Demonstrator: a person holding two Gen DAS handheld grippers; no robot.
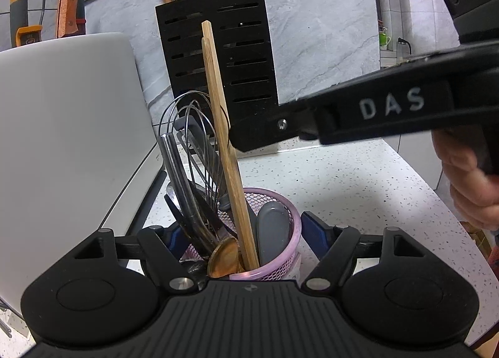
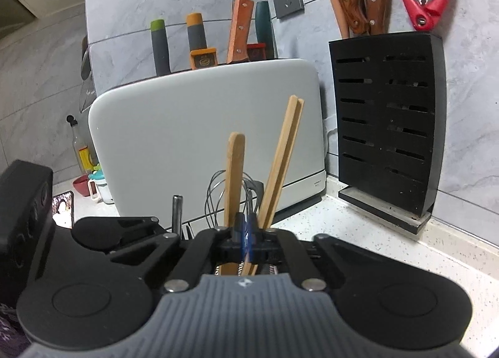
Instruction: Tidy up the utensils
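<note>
At six o'clock in the left view, we keep the left gripper [image 1: 244,231] clamped on the pink mesh cup [image 1: 293,223] holding the chopsticks [image 1: 218,102], and should probably nudge gently with the right gripper [image 2: 246,233], pinched empty at their three o'clock.

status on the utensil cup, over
left gripper clamped on pink cup; right gripper shut beside chopsticks; whisk crowds the cup
</note>
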